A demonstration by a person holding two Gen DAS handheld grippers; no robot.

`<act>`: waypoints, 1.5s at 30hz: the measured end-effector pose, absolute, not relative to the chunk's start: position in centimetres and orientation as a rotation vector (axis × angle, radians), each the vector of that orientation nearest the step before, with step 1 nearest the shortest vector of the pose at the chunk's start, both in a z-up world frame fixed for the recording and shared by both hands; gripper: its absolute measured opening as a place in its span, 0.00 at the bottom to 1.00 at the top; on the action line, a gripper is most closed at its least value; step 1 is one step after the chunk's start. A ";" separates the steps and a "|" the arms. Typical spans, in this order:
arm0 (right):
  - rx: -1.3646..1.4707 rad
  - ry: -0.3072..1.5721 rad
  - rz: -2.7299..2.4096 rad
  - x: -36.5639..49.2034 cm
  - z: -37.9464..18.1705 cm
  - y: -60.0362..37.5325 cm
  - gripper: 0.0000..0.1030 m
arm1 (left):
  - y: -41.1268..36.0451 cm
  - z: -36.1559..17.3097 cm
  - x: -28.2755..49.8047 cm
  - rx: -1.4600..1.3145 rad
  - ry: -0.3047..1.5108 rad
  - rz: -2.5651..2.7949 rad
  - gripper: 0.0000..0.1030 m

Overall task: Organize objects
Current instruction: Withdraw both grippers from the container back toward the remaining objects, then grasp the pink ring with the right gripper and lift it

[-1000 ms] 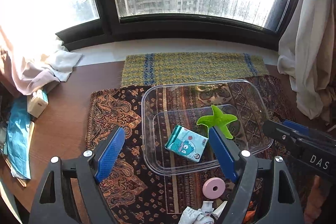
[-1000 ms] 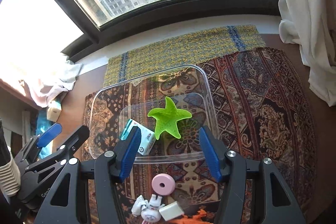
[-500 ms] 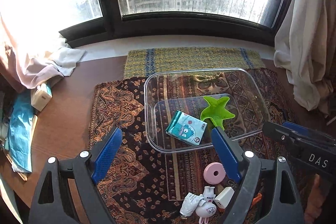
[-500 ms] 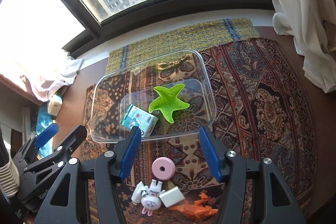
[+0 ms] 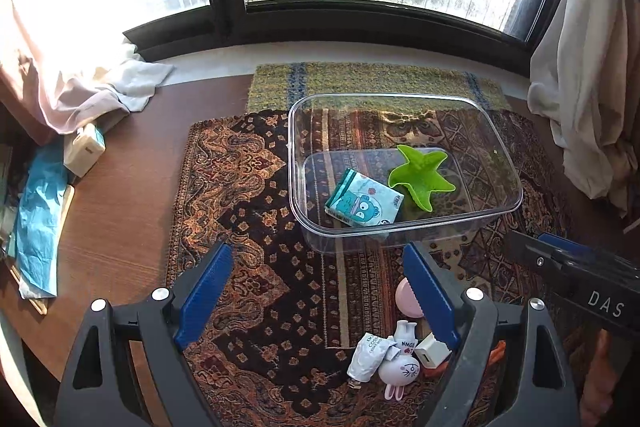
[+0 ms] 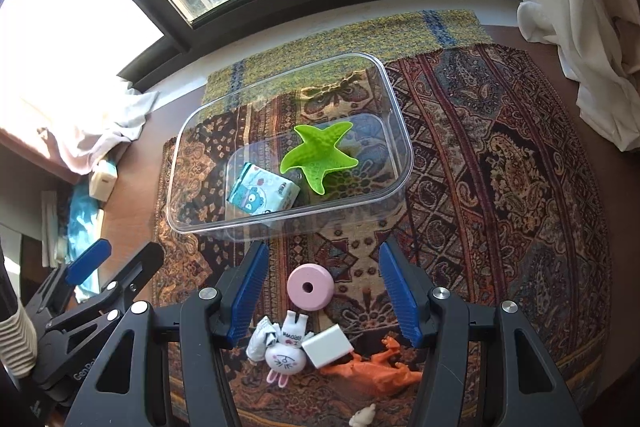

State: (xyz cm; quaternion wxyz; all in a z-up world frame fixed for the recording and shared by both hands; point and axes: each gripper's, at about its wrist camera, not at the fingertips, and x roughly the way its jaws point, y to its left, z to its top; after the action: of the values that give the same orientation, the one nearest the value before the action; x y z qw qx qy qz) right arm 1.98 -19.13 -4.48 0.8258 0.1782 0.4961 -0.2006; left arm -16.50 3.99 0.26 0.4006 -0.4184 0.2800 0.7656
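Note:
A clear plastic bin [image 5: 404, 227] [image 6: 288, 217] sits on a patterned rug. It holds a green star mould [image 5: 420, 177] [image 6: 318, 155] and a teal cartoon tissue pack [image 5: 362, 205] [image 6: 262, 195]. In front of the bin lie a pink ring [image 6: 310, 287] [image 5: 406, 301], a white bunny figure [image 6: 284, 351] [image 5: 398, 367], a white cube [image 6: 327, 346] [image 5: 430, 351] and an orange toy animal [image 6: 372, 367]. My left gripper [image 5: 318, 275] is open and empty above the rug. My right gripper [image 6: 322, 267] is open and empty, its fingers either side of the pink ring, above it.
The patterned rug [image 6: 500, 187] covers a wooden table [image 5: 108, 219]. A green woven mat [image 5: 372, 79] lies behind the bin. Crumpled cloth [image 5: 80, 95], a small white box [image 5: 84, 147] and blue paper [image 5: 38, 223] sit at the left. A white curtain [image 6: 580, 27] hangs at the right.
Both grippers have pulled back from the bin towards me, bringing the loose toys into view. Both stayed open and empty. The bin's contents have not moved.

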 end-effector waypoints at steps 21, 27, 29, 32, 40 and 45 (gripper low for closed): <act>0.400 1.169 -0.397 3.3 -10.3 -17.1 0.56 | 0.7 -5.0 -18.6 -1.240 0.769 1.905 0.86; 0.410 1.206 -0.400 3.8 -12.3 -16.8 0.56 | 0.1 -6.3 -18.9 -1.272 0.792 1.878 0.86; 0.406 1.214 -0.402 4.0 -12.7 -16.7 0.56 | -0.1 -6.8 -19.0 -1.288 0.797 1.868 0.86; 0.391 1.221 -0.399 4.4 -13.4 -16.3 0.56 | -0.3 -7.4 -19.2 -1.309 0.804 1.853 0.86; 0.373 1.241 -0.418 5.1 -14.8 -16.1 0.56 | -0.4 -8.7 -19.7 -1.342 0.816 1.823 0.86; 0.352 1.254 -0.444 5.5 -15.6 -16.2 0.56 | -0.2 -9.4 -19.7 -1.353 0.830 1.798 0.86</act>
State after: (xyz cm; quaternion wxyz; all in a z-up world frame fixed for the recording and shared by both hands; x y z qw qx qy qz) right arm 5.52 -16.16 -15.59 0.7726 0.1624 0.5787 -0.2048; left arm -19.68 -0.22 -9.42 0.3631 -0.5257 0.3223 0.6985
